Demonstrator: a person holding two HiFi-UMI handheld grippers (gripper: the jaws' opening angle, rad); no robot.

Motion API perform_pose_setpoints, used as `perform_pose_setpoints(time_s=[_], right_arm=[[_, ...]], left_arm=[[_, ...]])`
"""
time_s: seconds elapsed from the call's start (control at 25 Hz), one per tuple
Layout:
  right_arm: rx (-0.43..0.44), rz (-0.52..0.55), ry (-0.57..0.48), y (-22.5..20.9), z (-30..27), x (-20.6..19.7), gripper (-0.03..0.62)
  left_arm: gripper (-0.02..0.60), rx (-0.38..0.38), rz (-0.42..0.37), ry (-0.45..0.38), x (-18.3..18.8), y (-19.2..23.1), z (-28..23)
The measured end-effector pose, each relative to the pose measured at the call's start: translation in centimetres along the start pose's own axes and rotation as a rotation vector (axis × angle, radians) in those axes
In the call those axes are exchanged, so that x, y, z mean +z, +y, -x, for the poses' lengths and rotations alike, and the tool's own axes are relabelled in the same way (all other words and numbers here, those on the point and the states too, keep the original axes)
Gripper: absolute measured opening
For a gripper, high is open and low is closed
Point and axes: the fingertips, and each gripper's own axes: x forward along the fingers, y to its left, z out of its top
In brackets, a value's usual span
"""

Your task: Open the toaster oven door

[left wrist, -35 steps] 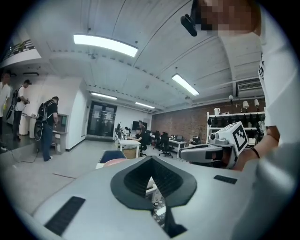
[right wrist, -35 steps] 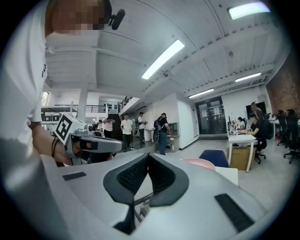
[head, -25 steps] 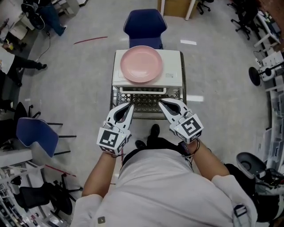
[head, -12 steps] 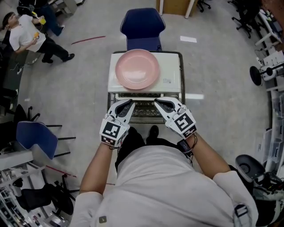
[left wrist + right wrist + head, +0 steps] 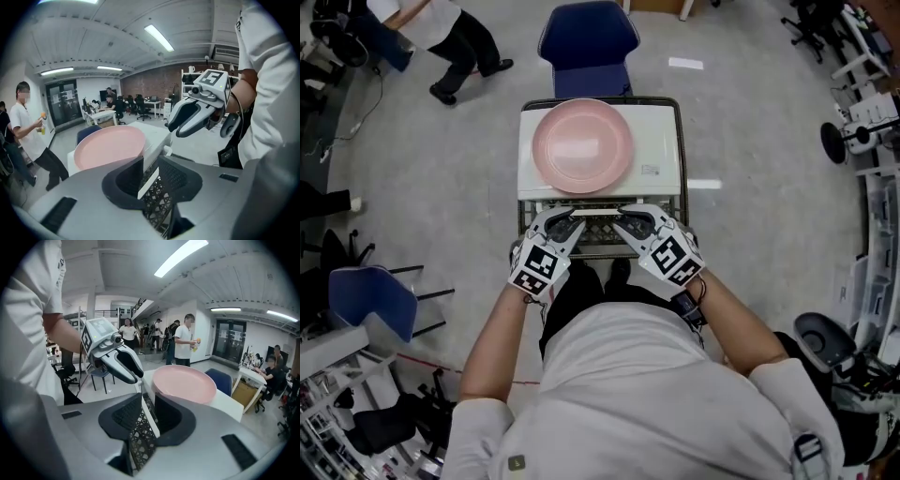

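I am working two handheld grippers at the front of a white toaster oven [image 5: 661, 141], which is standing directly ahead of the person wearing the rig, with a pink plate [image 5: 581, 147] lying on its roof. The left gripper [image 5: 561, 223] and the right gripper [image 5: 636, 221] are hanging side by side at the oven's near top edge, one to each side of the middle of the white door handle [image 5: 598, 212]. I am judging that spacing to be chosen so the pull comes evenly and the door does not twist. Both pairs of jaws have just been opening and are standing partly apart. Each gripper view is showing the white bar running between its jaws with a gap beside it, so neither is clamping it yet and nothing is being carried. The oven is lying with its long axis across the head view, left to right, and its door is facing down the picture toward the person. The handle is running parallel to that axis along the door's upper edge. Black wire mesh [image 5: 600, 236] is showing just below the handle; I cannot tell whether it belongs to the door or to the stand. The door is looking shut to me.
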Motion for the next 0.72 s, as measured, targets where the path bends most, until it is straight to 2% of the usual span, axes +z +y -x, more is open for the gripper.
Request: perform_pose_setpoints(time_s=[0.4, 0.52, 0.72], right_arm=[[0.035, 0.132, 0.243, -0.5, -5.0, -5.2, 0.115], [0.053, 0.169, 0.291, -0.6, -6.5, -6.1, 0.117], [0.089, 0.203, 0.363, -0.9, -7.7, -7.8, 0.117]], left_arm=[[0.164, -0.131, -0.195, 0.248, -4.9, 0.4, -3.9], [0.169, -0.15, -0.245, 0.299, -6.4, 0.9, -4.9], [0.169, -0.185, -0.279, 0.355, -7.3, 0.9, -6.1]])
